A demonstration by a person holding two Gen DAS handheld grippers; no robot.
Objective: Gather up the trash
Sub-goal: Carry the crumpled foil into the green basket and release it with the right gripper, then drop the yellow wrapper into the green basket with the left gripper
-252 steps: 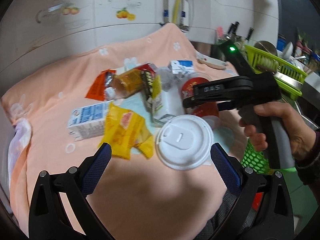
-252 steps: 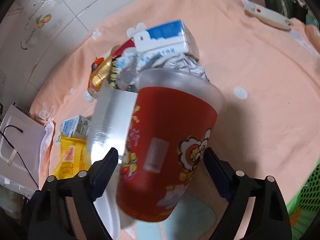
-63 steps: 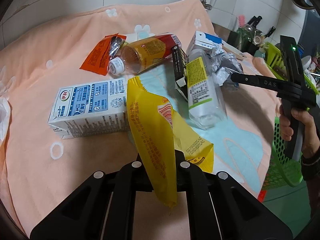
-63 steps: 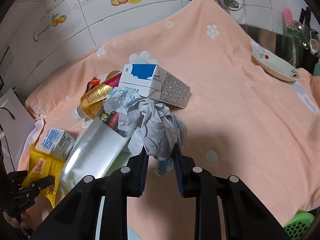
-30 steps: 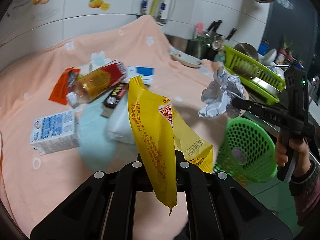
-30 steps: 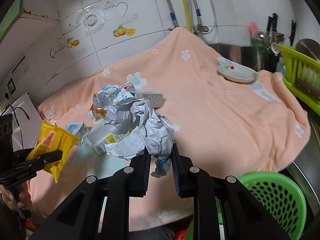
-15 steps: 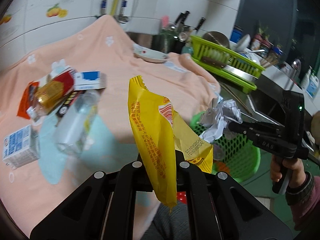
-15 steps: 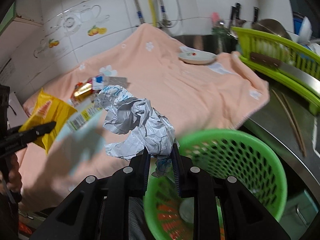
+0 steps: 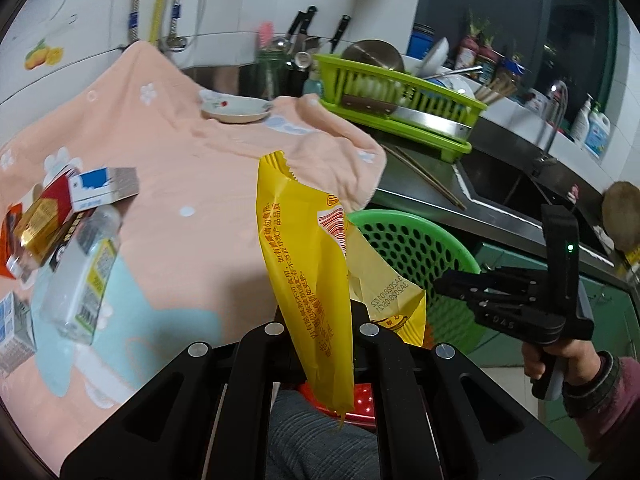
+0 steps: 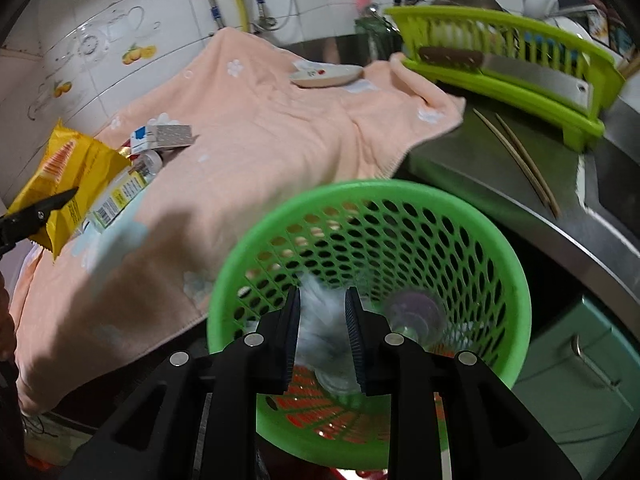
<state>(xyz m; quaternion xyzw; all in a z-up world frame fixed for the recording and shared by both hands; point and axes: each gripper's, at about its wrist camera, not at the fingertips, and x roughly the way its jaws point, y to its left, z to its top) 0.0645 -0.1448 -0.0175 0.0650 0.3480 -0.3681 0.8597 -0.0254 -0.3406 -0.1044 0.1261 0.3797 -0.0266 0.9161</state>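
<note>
While the right gripper (image 10: 322, 332) hung directly over the green basket (image 10: 516, 280), its jaws stood a little apart and had just been opening, and the crumpled grey paper (image 10: 320, 320) showed blurred between them, apparently let go and dropping rather than pinched, since the pads no longer seemed to press on it. That position made sense: the basket sat below the counter edge as the bin, so anything released above its mouth would fall inside, where a clear lid or cup already lay on the bottom. Close by, the left gripper (image 9: 320, 320) was clamped tight on the yellow snack wrapper (image 9: 308, 264), which stood up from the jaws and leaned toward the basket, probably held ready as the next piece to go in. Farther off, on the peach towel (image 9: 208, 168) covering the counter, the remaining trash lay in a loose cluster: a clear plastic bottle (image 9: 80, 276), a blue and white carton (image 9: 102, 188) and a gold-labelled bottle (image 9: 38, 220). Beyond these sat a small dish (image 9: 236, 110) and a lime dish rack (image 9: 400, 100).
</note>
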